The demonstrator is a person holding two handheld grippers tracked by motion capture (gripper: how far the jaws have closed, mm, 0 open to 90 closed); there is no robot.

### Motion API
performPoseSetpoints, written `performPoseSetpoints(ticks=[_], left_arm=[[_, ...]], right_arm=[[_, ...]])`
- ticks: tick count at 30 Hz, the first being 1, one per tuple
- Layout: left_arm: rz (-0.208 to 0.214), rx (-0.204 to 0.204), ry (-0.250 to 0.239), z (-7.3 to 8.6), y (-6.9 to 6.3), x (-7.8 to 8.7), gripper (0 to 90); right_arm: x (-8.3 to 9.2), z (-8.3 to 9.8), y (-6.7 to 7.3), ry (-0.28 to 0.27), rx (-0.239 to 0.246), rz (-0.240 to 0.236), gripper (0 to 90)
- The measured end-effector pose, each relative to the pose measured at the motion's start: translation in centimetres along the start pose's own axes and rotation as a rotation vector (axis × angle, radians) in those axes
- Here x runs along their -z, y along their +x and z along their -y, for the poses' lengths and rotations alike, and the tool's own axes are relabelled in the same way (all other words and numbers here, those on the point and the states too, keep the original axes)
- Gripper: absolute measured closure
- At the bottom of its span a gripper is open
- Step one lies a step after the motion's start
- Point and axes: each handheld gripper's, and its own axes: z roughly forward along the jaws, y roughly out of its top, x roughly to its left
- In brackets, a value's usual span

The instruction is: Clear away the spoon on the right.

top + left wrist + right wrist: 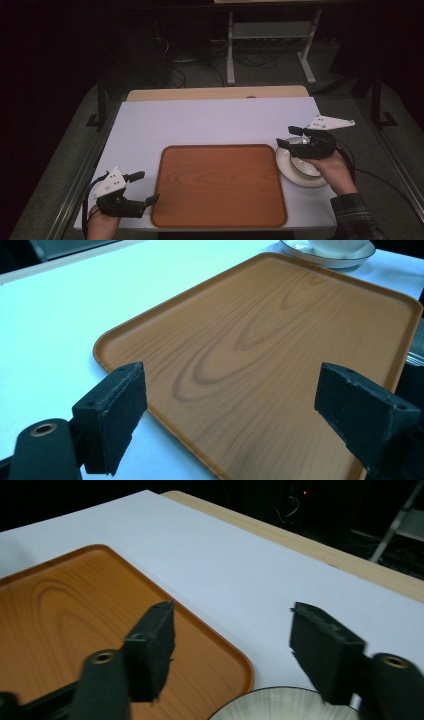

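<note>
We find the right gripper [296,138] hanging over the white dish [300,167], which sits on the table [200,120] just beside the wooden tray [218,185]. Its jaws stand apart, gripping nothing. The left gripper [145,189] rests released at the tray's near corner. Risk: a shallow pinch on the glazed rim could slip and tip the dish.

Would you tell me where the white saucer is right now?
In the high view, the white saucer sits on the table's right side, beside the wooden tray, under the right gripper.
</note>
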Motion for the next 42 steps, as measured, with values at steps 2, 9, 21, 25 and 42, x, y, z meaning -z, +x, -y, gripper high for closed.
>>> performPoseSetpoints(ticks=[2, 9, 21, 25, 42], left_arm=[[0.001, -0.003, 0.001, 0.0, 0.0, 0.0, 13.0], [0.002, -0.002, -0.002, 0.0, -0.1, 0.0, 13.1], [-0.006, -0.003, 0.002, 0.1, 0.0, 0.2, 13.0], [-0.007, -0.002, 0.001, 0.1, -0.1, 0.2, 13.0], [-0.013, -0.002, 0.005, 0.1, 0.0, 0.3, 13.1]], right_arm=[[-0.1, 0.0, -0.2, 0.005, -0.004, 0.006, 41.6], [-0.6, 0.4, -1.6, 0.058, -0.029, 0.055, 63.7], [-0.6, 1.0, -3.3, 0.099, -0.080, 0.118, 89.9], [-0.7, 1.1, -3.6, 0.104, -0.073, 0.142, 89.9], [-0.7, 2.2, -5.0, 0.142, -0.101, 0.190, 89.9]])
